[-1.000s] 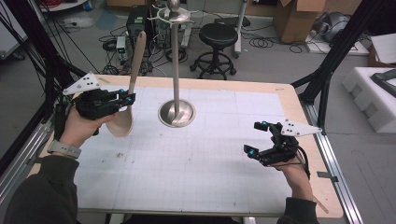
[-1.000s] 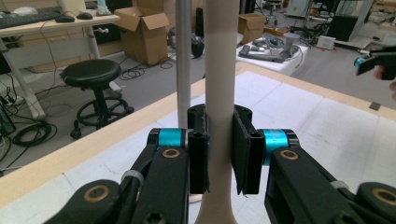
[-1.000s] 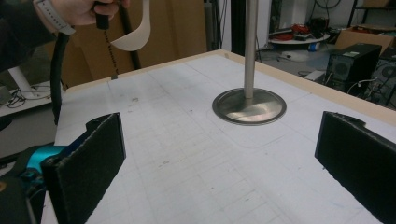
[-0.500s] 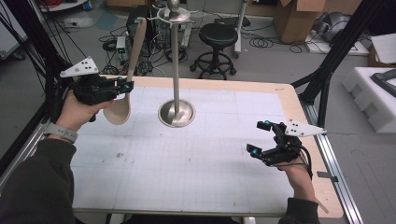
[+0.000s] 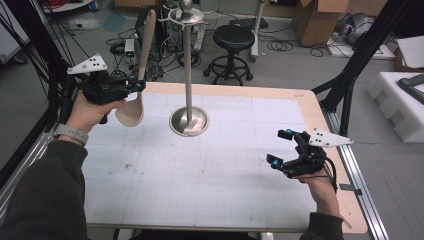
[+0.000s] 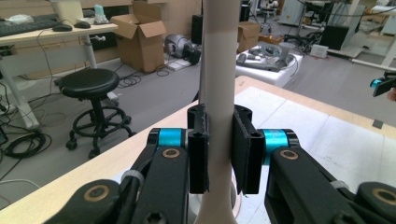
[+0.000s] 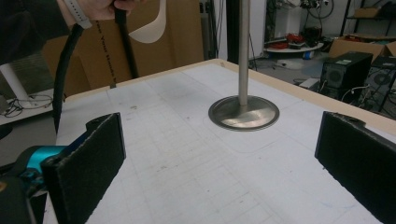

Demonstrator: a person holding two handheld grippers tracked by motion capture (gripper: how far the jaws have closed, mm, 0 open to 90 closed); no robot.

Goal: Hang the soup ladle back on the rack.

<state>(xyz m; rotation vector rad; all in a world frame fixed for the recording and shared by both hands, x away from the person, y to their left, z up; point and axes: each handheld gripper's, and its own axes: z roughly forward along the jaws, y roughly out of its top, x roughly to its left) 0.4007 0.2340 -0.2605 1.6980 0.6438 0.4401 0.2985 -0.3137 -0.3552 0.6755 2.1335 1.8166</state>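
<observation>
Left gripper [image 5: 136,86] clamps a pale wooden spoon [image 5: 133,107], seemingly off the table; right gripper [image 5: 281,148] gapes wide, empty.

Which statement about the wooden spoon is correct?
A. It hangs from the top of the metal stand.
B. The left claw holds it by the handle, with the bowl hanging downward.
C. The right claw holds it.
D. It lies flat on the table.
B: the left claw is shut on the handle of the wooden spoon, whose bowl hangs below, above the table.
</observation>
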